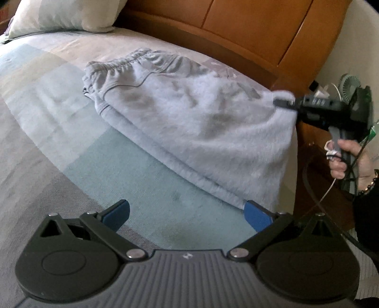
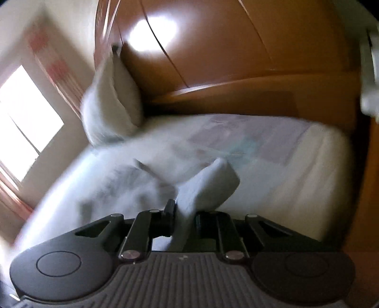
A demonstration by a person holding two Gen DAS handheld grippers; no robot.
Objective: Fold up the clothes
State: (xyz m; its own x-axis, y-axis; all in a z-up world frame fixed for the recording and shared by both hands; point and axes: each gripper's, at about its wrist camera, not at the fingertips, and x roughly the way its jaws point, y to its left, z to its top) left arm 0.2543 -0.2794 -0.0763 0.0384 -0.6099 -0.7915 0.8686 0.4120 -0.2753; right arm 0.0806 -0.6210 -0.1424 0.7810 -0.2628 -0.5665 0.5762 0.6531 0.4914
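The grey fleece garment [image 1: 189, 123] lies on the bed [image 1: 47, 123], one corner lifted by the right gripper [image 1: 283, 103], fingers clamped on the cloth. The left gripper [image 1: 187, 213] hovers with fingers spread, one pad touching the hem. Risk: the thin pinch could slip, or the hem drag off the mattress edge. Soft patchwork cover; pillow [image 1: 61, 16], wooden headboard [image 1: 236, 30], bedroom window [image 2: 26, 118].

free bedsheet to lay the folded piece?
Bare striped bedsheet runs between the pillow and the grey fleece shorts, on towards the open left gripper. Crowded by the headboard, where the right gripper clamps the shorts' hem.
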